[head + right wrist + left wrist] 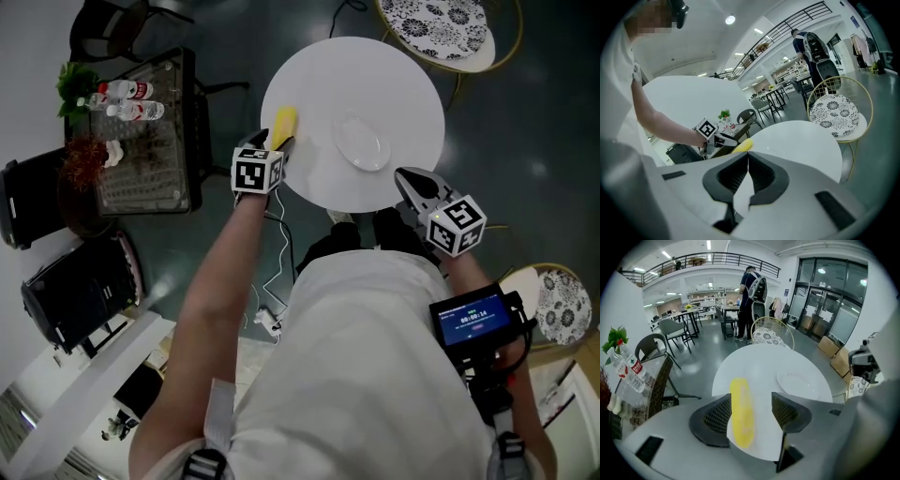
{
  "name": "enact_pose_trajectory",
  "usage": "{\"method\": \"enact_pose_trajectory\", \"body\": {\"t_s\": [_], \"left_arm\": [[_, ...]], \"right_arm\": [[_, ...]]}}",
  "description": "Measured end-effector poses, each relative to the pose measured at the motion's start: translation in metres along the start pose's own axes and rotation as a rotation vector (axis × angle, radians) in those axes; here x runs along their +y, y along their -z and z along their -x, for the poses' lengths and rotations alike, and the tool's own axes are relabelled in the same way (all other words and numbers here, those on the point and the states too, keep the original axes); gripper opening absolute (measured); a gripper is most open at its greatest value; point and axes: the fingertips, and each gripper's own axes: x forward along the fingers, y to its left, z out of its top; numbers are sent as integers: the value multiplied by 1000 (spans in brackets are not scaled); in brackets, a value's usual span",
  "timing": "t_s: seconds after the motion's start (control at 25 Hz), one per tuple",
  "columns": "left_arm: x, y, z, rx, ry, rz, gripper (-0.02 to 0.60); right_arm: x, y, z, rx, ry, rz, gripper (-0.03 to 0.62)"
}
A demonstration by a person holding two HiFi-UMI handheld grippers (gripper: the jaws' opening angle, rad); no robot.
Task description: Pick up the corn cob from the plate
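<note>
A yellow corn cob (283,125) lies on the round white table (394,75) near its left edge, off the empty white plate (364,145) at the table's middle. My left gripper (272,142) is at the cob, open. In the left gripper view the cob (742,413) runs lengthwise between the jaws, against the left one, with a gap to the right one; the plate (799,383) is ahead on the right. My right gripper (410,180) hovers at the table's near right edge, shut on nothing (747,157). From there the cob (743,145) and left gripper (719,139) show at left.
Chairs with patterned cushions stand beyond the table (441,23) and at the right (562,305). A wicker side table (141,141) with water bottles and a plant is at the left, a black box (80,286) below it. A person (752,291) stands far off.
</note>
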Motion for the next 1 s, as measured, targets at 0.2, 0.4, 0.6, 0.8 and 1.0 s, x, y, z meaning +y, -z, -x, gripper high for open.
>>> {"method": "enact_pose_trajectory", "body": {"t_s": [0.2,0.4,0.6,0.8,1.0], "left_arm": [[-20,-8,21,-85,18,8,247],[-38,-23,61,-232,18,35,85],[-55,-36,112,-361,41,58,18],[-69,-37,153,-446,84,80,8],[-80,-40,168,-545,117,79,8]], "right_arm": [[0,-14,-5,-19,-19,30,8],[8,-33,-6,-40,-18,61,8],[26,-61,2,-79,-19,100,8],[45,-80,10,-113,-30,135,6],[52,-92,6,-142,-69,160,6]]}}
